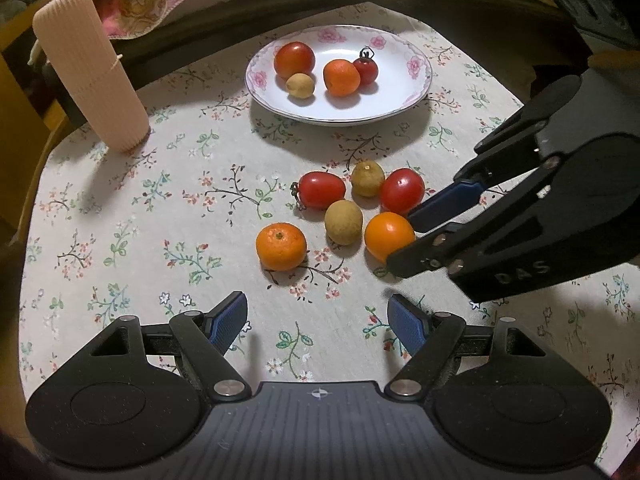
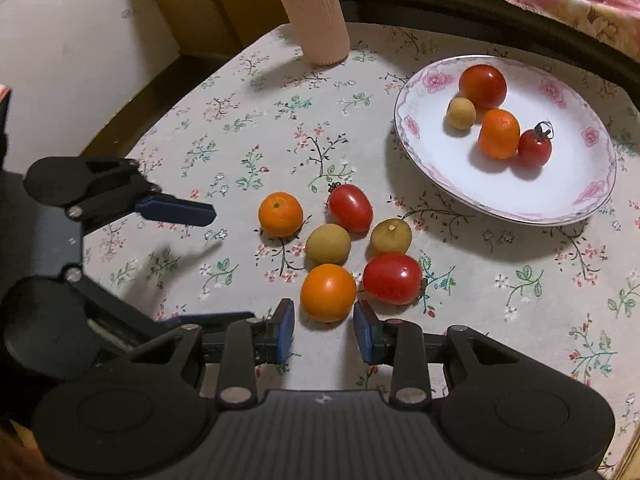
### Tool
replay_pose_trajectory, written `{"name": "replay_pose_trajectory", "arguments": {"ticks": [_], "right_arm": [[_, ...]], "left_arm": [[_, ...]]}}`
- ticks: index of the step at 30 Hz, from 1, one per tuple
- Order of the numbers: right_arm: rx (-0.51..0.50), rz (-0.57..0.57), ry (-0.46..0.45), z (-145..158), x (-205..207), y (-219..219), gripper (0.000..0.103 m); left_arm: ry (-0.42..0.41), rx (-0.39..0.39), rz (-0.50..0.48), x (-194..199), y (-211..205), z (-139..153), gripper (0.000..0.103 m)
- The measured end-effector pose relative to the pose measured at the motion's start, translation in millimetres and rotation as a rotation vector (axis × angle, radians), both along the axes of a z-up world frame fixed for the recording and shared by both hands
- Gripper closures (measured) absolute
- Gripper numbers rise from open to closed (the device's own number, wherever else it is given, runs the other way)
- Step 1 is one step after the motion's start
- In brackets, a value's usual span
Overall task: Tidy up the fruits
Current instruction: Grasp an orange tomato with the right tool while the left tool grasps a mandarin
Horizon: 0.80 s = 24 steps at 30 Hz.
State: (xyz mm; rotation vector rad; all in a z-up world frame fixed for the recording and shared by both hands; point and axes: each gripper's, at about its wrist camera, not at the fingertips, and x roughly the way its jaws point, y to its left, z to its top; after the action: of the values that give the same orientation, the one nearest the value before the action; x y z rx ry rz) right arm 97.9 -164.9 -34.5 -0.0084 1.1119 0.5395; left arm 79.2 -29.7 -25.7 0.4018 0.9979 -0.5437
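While four fruits sit on the far floral plate (image 1: 416,92), six wait on the tablecloth (image 1: 160,216); left gripper (image 1: 318,318) wide and empty, right gripper (image 2: 324,330) narrow, bracketing an orange tomato (image 2: 328,292) without a visible grip.

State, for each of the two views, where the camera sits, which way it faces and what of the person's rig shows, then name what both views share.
Left wrist: on the left gripper, looking down over its open jaws at the loose fruit; the right gripper enters from the right.
Right wrist: on the right gripper, tilted down, jaws either side of an orange fruit; the left gripper shows at left.
Shared: the plate, the floral tablecloth.
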Motion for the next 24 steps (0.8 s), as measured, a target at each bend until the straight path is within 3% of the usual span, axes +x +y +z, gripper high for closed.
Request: {"name": "replay_pose_trajectory", "arguments": {"ticks": [14,24], "right_arm": [[-0.021,-0.022,-0.029,-10,5,10,0.070],[0.008,-0.030,-0.007,0,-8,-15,0.070]], "left_arm": [[-0.018,-0.016,-0.033,4,-2,-7,0.019],[-0.013,-0.031,-0.008,24,-2,-12,0.023]]}}
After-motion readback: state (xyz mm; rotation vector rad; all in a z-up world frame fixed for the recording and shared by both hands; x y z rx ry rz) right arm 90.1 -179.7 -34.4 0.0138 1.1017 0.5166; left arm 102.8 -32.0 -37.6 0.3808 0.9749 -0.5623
